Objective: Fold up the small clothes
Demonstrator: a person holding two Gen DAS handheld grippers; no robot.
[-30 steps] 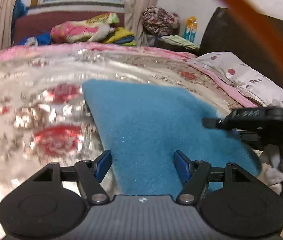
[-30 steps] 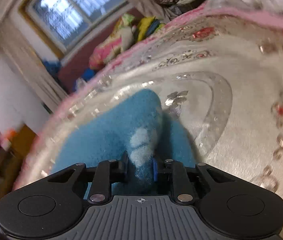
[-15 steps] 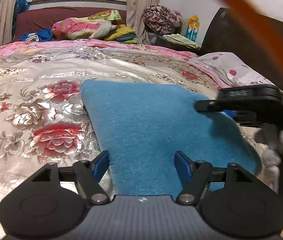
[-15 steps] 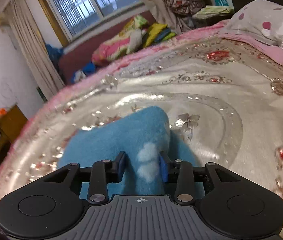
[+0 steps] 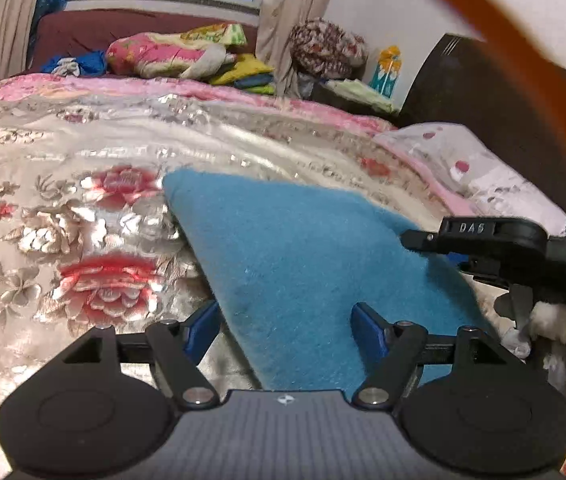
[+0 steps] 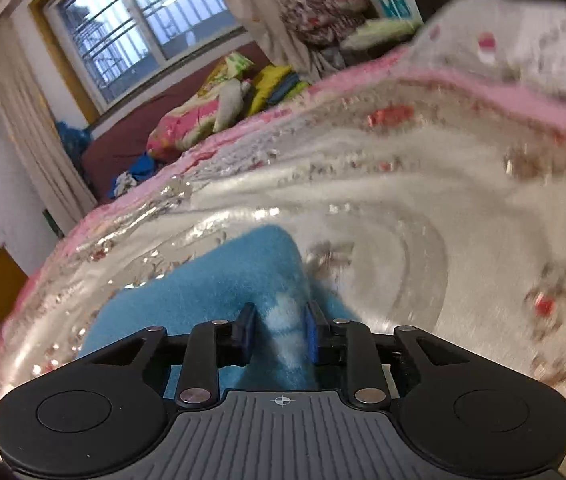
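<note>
A wide bed fills both views, covered by a shiny cream bedspread patterned with red and pink flowers and edged in pink. On the far side of it, under a barred window, a dark red couch carries a heap of bright bedding, and a spotted pillow lies at the bed's right edge against a dark headboard. The blue fleece garment lies on the near part of the bedspread, its far edge running straight across and its left corner beside a red flower; its right corner is lifted off the cover. The left gripper hovers over the garment's near left edge with its blue fingers spread wide apart, one on each side of that edge, and neither visibly presses the cloth. The right gripper pinches a raised fold of the garment, where a pale patch shows on the fleece, its jaws closing on the cloth between them. In the left wrist view this gripper appears at the right, over the garment's right edge, held by a hand in a white fuzzy sleeve.
</note>
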